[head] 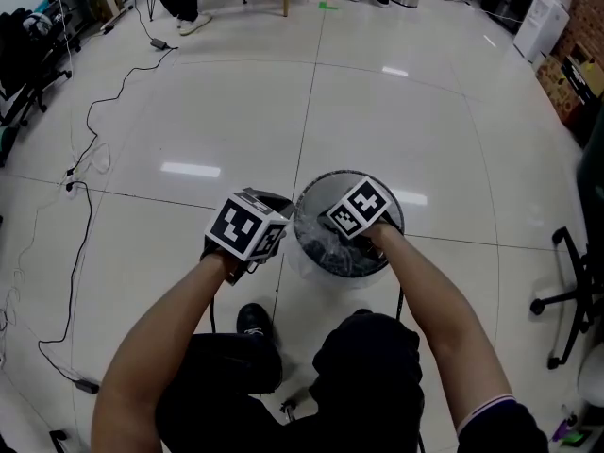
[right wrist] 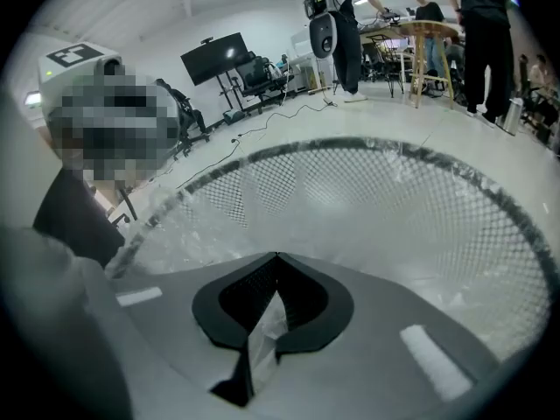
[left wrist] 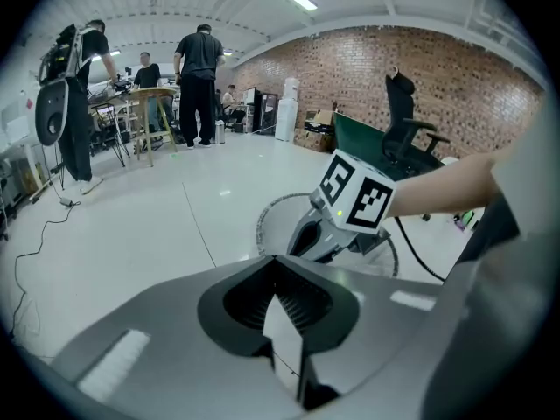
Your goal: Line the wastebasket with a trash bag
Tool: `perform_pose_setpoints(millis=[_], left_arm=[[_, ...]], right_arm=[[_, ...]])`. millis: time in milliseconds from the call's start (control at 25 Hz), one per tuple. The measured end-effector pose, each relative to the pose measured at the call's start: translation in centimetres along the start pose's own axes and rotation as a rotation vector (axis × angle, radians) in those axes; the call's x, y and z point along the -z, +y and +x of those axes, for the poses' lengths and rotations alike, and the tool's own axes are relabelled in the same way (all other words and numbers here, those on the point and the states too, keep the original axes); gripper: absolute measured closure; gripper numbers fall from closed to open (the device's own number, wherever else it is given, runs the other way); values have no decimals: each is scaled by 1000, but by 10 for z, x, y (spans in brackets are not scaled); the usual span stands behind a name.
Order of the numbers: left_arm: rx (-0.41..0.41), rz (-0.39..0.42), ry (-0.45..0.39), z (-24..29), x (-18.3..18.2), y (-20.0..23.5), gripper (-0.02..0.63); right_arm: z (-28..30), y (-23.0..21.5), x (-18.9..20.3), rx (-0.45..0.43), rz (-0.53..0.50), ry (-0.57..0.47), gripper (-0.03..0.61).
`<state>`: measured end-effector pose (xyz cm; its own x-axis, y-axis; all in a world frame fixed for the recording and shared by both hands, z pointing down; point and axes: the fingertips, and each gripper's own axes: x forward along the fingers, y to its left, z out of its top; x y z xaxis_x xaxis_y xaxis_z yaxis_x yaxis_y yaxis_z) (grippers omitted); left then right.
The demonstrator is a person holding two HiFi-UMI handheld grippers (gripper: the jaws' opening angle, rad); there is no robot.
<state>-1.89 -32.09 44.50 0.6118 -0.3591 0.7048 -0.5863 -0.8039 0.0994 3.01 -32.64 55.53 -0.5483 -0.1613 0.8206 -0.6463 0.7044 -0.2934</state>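
Right claw [right wrist: 276,261] is clenched on a fold of thin, clear, crinkled plastic trash bag [right wrist: 181,241]. It sits just inside the round black wire-mesh wastebasket [head: 347,173], toward the 5 o'clock side in the head view. Left claw [left wrist: 278,265] is clenched too, outside the basket at its 9 o'clock. A pale sliver shows between its jaws, and I cannot tell whether that is film.

The bag lies in the basket, bunched against the mesh, and seems to spill over the 7 o'clock rim. It is likely feather-light, limp and slippery, and apt to tear on the wire. It is best taken by a doubled fold at its open edge. The basket looks light and may skate on the glossy white floor tiles [head: 189,111].

Marker cubes and forearms hide the basket's bottom and the bag's mouth.
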Motion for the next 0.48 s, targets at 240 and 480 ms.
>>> perform_pose_setpoints(millis=[240,480], left_arm=[[-2,-17,15,-3,12,2,603],[1,-34,29,-4,23,8,603]], right_arm=[[29,-7,15,-25,24,62,577],[52,-16,23,-24,45,81,577]])
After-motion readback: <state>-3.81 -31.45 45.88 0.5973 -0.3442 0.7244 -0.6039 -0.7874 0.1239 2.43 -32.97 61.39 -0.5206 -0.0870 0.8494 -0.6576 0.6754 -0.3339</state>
